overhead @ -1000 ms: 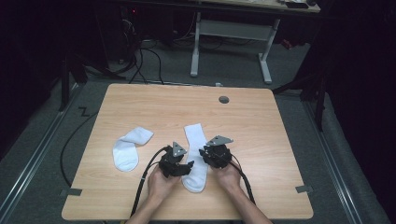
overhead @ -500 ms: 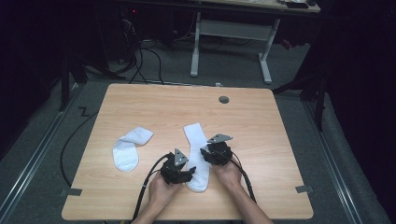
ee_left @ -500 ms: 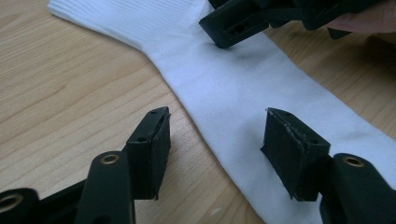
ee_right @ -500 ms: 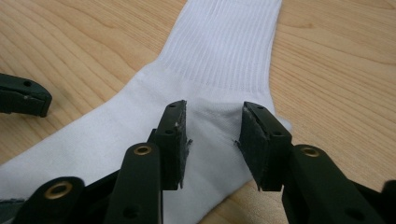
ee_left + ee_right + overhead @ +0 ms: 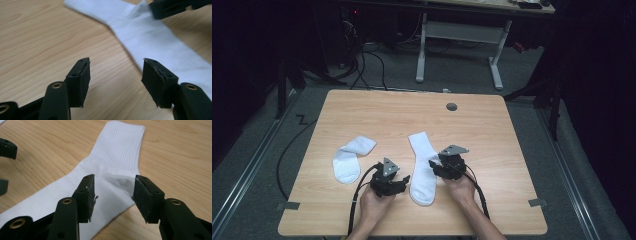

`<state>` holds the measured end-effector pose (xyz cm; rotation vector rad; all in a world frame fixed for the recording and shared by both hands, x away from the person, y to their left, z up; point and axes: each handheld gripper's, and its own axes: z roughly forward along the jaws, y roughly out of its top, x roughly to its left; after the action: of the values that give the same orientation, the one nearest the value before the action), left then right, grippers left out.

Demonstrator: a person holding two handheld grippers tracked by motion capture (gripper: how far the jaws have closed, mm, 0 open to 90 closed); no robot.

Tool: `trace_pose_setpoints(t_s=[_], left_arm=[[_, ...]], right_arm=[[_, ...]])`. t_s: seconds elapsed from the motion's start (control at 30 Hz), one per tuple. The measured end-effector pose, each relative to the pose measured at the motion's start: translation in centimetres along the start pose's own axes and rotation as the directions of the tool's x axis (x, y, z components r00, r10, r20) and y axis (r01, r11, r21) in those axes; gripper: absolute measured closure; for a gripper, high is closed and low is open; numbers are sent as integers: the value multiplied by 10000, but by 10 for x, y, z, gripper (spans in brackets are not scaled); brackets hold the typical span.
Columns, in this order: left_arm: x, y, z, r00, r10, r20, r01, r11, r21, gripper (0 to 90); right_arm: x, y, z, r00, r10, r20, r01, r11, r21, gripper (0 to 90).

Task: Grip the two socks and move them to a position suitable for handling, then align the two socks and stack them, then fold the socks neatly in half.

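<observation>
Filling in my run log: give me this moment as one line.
left gripper: open, beside sock | right gripper: jaws just opening, heel of flat sock between them, unpinched | second sock: apart, left | table

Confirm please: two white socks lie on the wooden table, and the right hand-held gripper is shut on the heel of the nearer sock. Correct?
Not quite. In the right gripper view, the right hand-held gripper is open over the heel of the nearer sock; its jaws have just been opening. Two white socks do lie on the wooden table.

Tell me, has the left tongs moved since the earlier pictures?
Yes. In the high view the left tongs have drawn back toward the table's near edge and slightly away from the long sock, now beside it, open.
</observation>
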<state>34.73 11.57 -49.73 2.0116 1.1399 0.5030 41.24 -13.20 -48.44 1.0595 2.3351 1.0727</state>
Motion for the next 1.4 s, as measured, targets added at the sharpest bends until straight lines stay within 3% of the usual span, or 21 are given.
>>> trace_pose_setpoints(t_s=[0.03, 0.23, 0.47, 0.6, 0.77, 0.97, 1.17, 1.23, 1.4], left_arm=[[6, -4, -2, 9996, -59, -278, 64, 9998, 175, 395], [17, -13, -4, 9976, -269, -635, 290, 9991, 320, 388], [19, -17, -5, 9983, -152, -562, 162, 9997, 189, 354], [20, -17, -5, 9987, -130, -485, 140, 9997, 193, 341], [22, -17, -6, 9985, -155, -526, 168, 9996, 241, 336], [31, -17, -13, 9960, -547, -710, 573, 9977, 354, 347], [41, -12, -25, 9946, -701, -760, 720, 9971, 231, 349], [50, -8, -31, 9931, -782, -879, 796, 9968, 120, 351], [60, -3, -39, 9917, -837, -973, 860, 9961, 195, 372]], right_arm=[[-1, -2, -6, 10000, 8, -45, -8, 9999, -117, 510], [-4, -11, -22, 10000, -12, 53, 13, 9998, -192, 502], [-16, -29, -35, 9993, 312, 210, -310, 9995, -67, 520], [-23, -38, -41, 9979, 441, 468, -442, 9990, 3, 519], [-36, -60, -49, 9904, 678, 1202, -711, 9972, 230, 511], [-46, -76, -59, 9794, 957, 1781, -1011, 9946, 214, 494], [-51, -79, -63, 9757, 1115, 1885, -1169, 9930, 173, 468], [-54, -80, -62, 9752, 1383, 1730, -1436, 9895, 188, 444], [-54, -79, -62, 9762, 1337, 1709, -1396, 9899, 228, 425]])
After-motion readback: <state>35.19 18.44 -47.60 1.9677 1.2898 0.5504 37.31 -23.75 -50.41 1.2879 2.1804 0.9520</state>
